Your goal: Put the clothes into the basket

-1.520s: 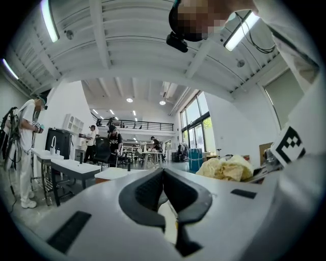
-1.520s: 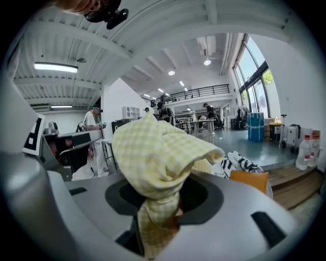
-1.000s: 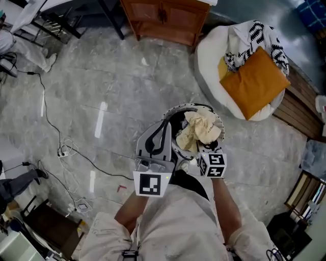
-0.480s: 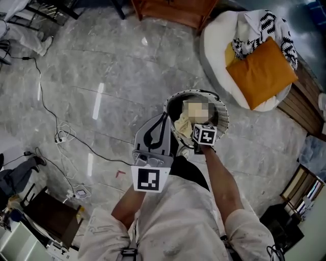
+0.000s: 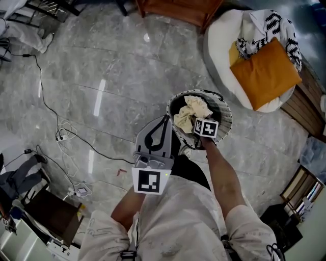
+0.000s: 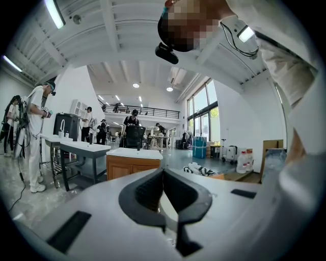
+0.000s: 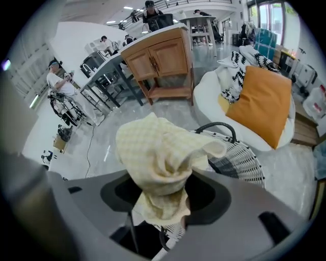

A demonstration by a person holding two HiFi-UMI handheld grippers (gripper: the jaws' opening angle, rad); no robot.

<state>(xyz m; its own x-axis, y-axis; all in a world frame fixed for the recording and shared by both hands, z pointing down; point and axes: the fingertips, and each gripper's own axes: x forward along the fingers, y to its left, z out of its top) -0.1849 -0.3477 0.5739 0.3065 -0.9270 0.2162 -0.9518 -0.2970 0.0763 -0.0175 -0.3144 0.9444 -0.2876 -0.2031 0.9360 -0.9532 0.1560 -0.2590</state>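
A round wicker basket (image 5: 224,110) with a black handle stands on the marble floor in front of me. My right gripper (image 5: 201,126) points steeply down over its mouth. A pale yellow checked cloth (image 5: 190,110) is bunched inside the basket under it. In the right gripper view that cloth (image 7: 158,153) stands between the jaws of the right gripper (image 7: 160,189), which are opening, and dark pad shows on both sides of it. The basket (image 7: 240,161) lies just beyond. My left gripper (image 5: 165,120) hangs left of the basket, almost level. The left gripper (image 6: 162,172) is shut on nothing.
A white round cushion seat (image 5: 219,48) holds an orange pillow (image 5: 265,71) and a black-and-white patterned cloth (image 5: 272,24) at the upper right. A wooden cabinet (image 5: 178,6) stands at the top. Cables (image 5: 61,138) trail over the floor at the left. A wooden bench (image 5: 300,109) runs along the right.
My right gripper has dropped with the yellow cloth from above the basket down into its mouth, and has tipped further downward. The left gripper has sunk a little.
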